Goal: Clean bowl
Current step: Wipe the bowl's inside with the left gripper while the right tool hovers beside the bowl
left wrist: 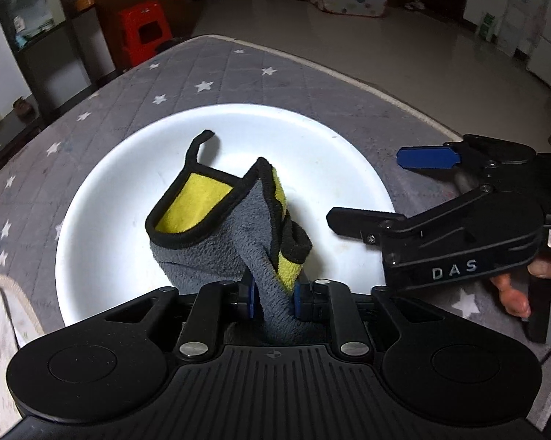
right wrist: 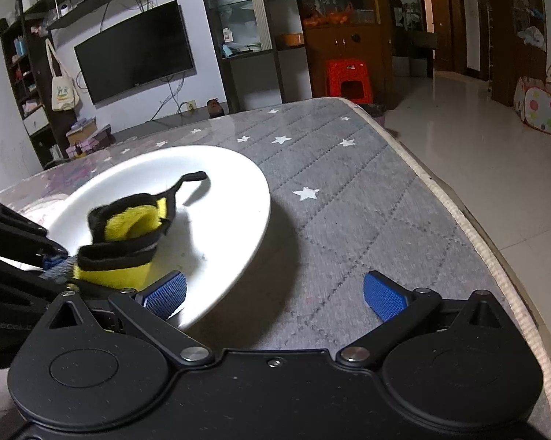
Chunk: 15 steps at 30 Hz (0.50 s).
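Note:
A wide white bowl (left wrist: pixel 103 220) sits on a grey star-patterned mat (left wrist: pixel 275 80). My left gripper (left wrist: pixel 273 299) is shut on a grey and yellow cloth (left wrist: pixel 217 231) with black edging, which rests inside the bowl. My right gripper (right wrist: pixel 275 293) is open and empty at the bowl's right rim; its left pad (right wrist: pixel 165 293) lies over the bowl's rim (right wrist: pixel 239 256) and its right pad hangs over the mat. The right gripper (left wrist: pixel 367 187) also shows in the left wrist view, beside the bowl. The cloth (right wrist: pixel 129 242) and the bowl show in the right wrist view too.
The mat's pale piped edge (right wrist: pixel 477 238) runs along the right, with shiny floor beyond. A red stool (right wrist: pixel 347 79), dark shelves, a wall TV (right wrist: pixel 136 51) and a dotted play tent (right wrist: pixel 543 102) stand further off. A pale cloth corner (left wrist: pixel 0 322) lies at the left.

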Tool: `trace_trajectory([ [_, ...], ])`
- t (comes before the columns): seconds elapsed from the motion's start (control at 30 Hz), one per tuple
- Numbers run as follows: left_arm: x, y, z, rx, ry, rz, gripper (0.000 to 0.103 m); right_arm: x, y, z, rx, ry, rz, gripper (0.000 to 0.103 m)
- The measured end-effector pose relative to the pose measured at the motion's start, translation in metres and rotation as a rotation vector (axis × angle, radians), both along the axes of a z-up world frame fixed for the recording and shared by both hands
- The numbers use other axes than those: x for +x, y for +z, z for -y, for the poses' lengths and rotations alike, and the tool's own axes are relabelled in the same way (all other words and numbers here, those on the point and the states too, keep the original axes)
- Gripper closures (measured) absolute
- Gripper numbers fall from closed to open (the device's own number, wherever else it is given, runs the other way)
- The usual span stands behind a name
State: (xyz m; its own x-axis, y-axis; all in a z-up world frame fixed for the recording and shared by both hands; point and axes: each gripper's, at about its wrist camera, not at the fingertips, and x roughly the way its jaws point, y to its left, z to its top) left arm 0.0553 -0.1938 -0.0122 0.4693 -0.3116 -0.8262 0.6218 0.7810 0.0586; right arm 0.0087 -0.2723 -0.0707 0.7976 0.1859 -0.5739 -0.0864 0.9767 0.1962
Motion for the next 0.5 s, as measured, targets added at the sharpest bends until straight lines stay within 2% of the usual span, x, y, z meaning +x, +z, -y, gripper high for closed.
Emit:
trace_trajectory([
  [0.23,0.019,-0.002,0.001,-0.032,0.001,0.001,0.084,0.0,-0.002,0.002,-0.003,-0.014,0.014,0.0],
  [0.5,0.029,-0.004,0.011,-0.01,-0.005,0.049,0.082,0.001,-0.002,0.005,0.0,-0.015,0.018,0.0],
])
